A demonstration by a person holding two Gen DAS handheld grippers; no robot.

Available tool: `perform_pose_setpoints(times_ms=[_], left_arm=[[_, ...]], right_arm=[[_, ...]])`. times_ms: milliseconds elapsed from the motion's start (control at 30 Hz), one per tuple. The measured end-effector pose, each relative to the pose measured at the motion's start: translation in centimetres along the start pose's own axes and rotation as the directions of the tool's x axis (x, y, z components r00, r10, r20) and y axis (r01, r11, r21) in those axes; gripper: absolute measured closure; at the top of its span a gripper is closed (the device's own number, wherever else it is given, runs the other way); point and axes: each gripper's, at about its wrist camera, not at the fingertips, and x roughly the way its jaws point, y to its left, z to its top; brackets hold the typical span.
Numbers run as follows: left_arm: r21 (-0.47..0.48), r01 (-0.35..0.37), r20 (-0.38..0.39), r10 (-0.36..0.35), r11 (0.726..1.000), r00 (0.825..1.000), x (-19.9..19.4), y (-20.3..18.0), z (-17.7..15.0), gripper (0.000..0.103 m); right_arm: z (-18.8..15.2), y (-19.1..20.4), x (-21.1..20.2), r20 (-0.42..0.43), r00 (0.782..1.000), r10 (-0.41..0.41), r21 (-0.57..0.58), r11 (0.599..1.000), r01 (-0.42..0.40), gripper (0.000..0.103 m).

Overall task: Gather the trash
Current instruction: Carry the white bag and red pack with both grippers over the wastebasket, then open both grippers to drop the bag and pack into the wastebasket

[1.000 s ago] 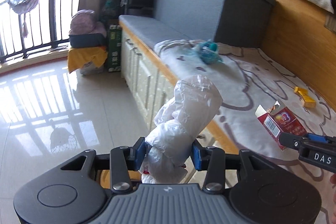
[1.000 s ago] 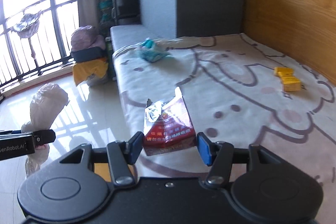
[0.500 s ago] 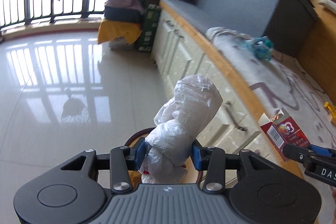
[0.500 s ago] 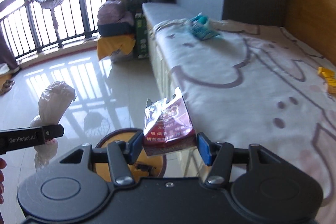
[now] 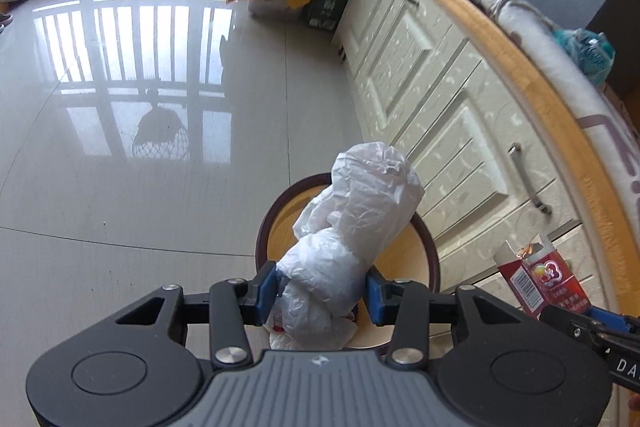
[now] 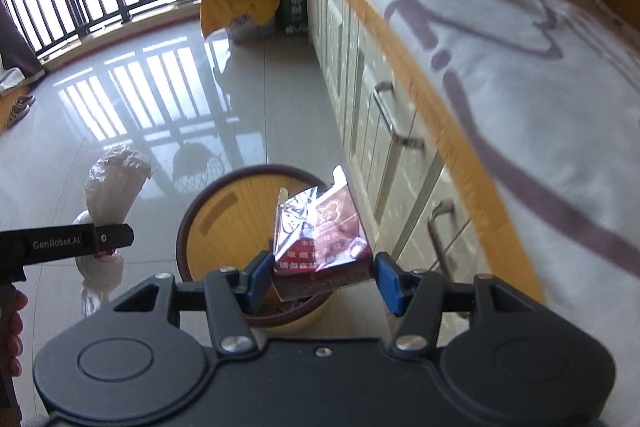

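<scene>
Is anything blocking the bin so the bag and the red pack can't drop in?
Nothing visible. The bin is open-topped, and the white bag and red pack hang right above it with only air between.

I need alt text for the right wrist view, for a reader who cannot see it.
The right gripper holds a torn red cigarette pack above a round yellow bin on a glossy tiled floor. At left, the left gripper clamps a crumpled white plastic bag; cream cabinets run along the right.
</scene>
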Motion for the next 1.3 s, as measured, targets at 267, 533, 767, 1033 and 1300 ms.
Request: perform_pose_setpoints(times_ms=[267, 533, 767, 1033, 1300], left_arm=[[0.069, -0.009, -0.077, 0.014, 0.998, 0.997, 5.4, -0.3, 0.8, 0.058], [0.206, 0.068, -0.140, -0.039, 0.976, 0.989, 11.6, -2.5, 2.7, 0.057], [0.289, 0.109, -0.141, -0.070, 0.951, 0.987, 15.0, -3.5, 3.9, 0.046], [0.264, 0.086, -0.137, -0.051, 0.961, 0.989, 15.8, -2.0, 4.7, 0.007], [0.205, 0.053, -0.148, -0.023, 0.977, 0.989, 14.8, 0.5, 3.8, 0.000]], right_arm=[[-0.5, 0.0, 3.9, -0.088, 0.995, 0.037, 0.049, 0.998, -0.032, 0.047], [-0.3, 0.6, 6.6, -0.136, 0.989, 0.065, 0.058, 0.997, -0.058, 0.047], [-0.3, 0.0, 8.2, -0.169, 0.981, 0.089, 0.086, 0.993, -0.075, 0.047], [0.2, -0.1, 10.1, -0.198, 0.973, 0.118, 0.123, 0.988, -0.095, 0.046], [0.5, 1.6, 12.0, -0.229, 0.953, 0.198, 0.122, 0.977, -0.174, 0.045]])
